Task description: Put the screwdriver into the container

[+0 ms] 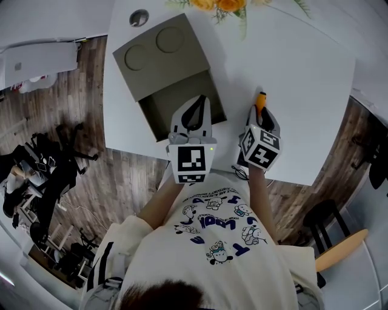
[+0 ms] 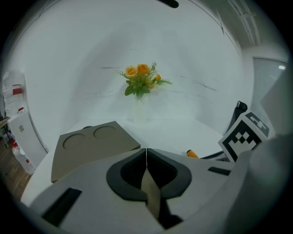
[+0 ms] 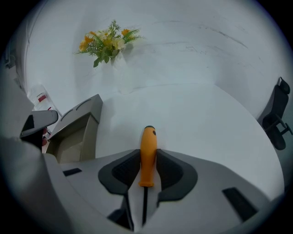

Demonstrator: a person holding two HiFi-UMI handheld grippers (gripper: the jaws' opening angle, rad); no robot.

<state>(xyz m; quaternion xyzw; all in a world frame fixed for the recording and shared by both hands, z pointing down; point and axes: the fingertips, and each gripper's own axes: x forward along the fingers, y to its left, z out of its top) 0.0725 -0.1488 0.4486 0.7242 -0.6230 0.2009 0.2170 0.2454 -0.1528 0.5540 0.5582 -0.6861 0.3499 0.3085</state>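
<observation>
An orange-handled screwdriver (image 3: pixel 148 153) with a dark shaft lies along my right gripper (image 3: pixel 148 154), its handle pinched between the two pads and sticking out forward. In the head view that gripper (image 1: pixel 261 116) hovers over the white table (image 1: pixel 303 79), the screwdriver (image 1: pixel 260 100) pointing away from me. The container (image 1: pixel 159 63) is an olive-grey box with two round recesses in its top and an open compartment at its near end. Over that opening is my left gripper (image 1: pixel 197 108), its jaws (image 2: pixel 146 151) closed together with nothing between them. From the right gripper view the container (image 3: pixel 75 130) is at the left.
A vase of orange and yellow flowers (image 2: pixel 140 82) stands at the table's far edge. A round metal grommet (image 1: pixel 139 18) sits in the far left corner. The table's near edge runs just under both grippers. A black chair (image 3: pixel 277 119) stands beyond the table's right side.
</observation>
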